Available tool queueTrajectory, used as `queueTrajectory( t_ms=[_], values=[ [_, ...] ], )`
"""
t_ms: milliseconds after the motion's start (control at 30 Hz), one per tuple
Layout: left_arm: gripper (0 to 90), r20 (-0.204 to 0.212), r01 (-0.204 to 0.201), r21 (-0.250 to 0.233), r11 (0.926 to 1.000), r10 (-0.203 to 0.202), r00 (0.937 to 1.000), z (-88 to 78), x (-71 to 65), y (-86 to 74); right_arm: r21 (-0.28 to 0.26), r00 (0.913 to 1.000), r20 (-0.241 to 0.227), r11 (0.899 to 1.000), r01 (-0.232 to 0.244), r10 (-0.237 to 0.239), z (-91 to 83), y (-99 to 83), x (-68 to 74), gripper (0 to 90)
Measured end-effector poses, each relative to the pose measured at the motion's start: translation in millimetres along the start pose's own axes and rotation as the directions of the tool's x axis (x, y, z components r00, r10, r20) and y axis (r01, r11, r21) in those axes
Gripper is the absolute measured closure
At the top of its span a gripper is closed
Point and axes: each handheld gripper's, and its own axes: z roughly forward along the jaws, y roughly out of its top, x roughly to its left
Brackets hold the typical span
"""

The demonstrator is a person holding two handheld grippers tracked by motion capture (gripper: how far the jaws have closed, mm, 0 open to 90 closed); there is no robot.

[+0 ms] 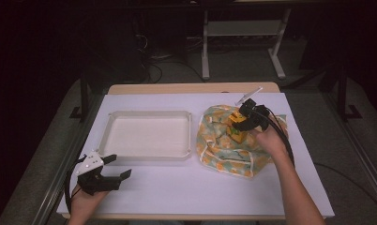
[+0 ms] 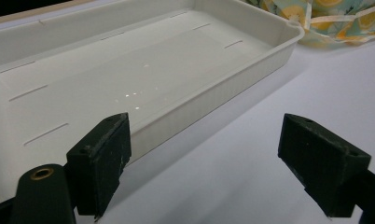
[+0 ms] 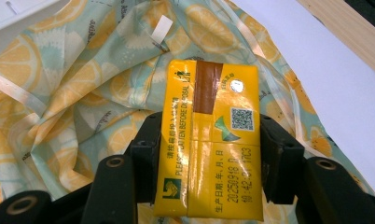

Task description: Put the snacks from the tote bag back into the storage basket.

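High view: I see my right gripper (image 1: pixel 240 123) over the lemon-print cloth bag (image 1: pixel 224 147) on the right side of the white table (image 1: pixel 186 187), clamped on a yellow carton (image 1: pixel 237 131) that sits directly beneath it, above the cloth. My left gripper (image 1: pixel 118 167) rests near the table's front left, jaws spread, holding nothing, just in front of the white tray (image 1: pixel 149 133). The tray lies left of the bag, their edges nearly touching.

Left gripper view: I note both black jaws wide apart with bare table between them. The tray's (image 2: pixel 251 79) near wall runs just beyond the left jaw; a corner of the bag (image 2: pixel 335 21) shows at upper right.

Right gripper view: The carton (image 3: pixel 211 140) stands between the jaws, gripped on both long sides, its printed top face towards the camera. The bag (image 3: pixel 83 93) spreads behind and below it.
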Motion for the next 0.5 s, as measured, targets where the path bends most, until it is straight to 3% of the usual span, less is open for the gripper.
queueTrajectory(
  t_ms=[333,500],
  values=[
    [16.7,0.004,-0.004,0.009,0.9999,0.004,1.0000,0.9,0.5,0.1,0.015,0.9999,-0.008,1.000,0.013,-0.013,-5.3,3.4,-7.2,49.5],
    [16.7,0.005,-0.001,0.004,1.0000,0.001,1.0000,0.6,0.6,0.2,-0.014,0.9997,-0.019,1.000,0.016,-0.016,-18.0,8.4,-10.9,49.6]
  ],
)
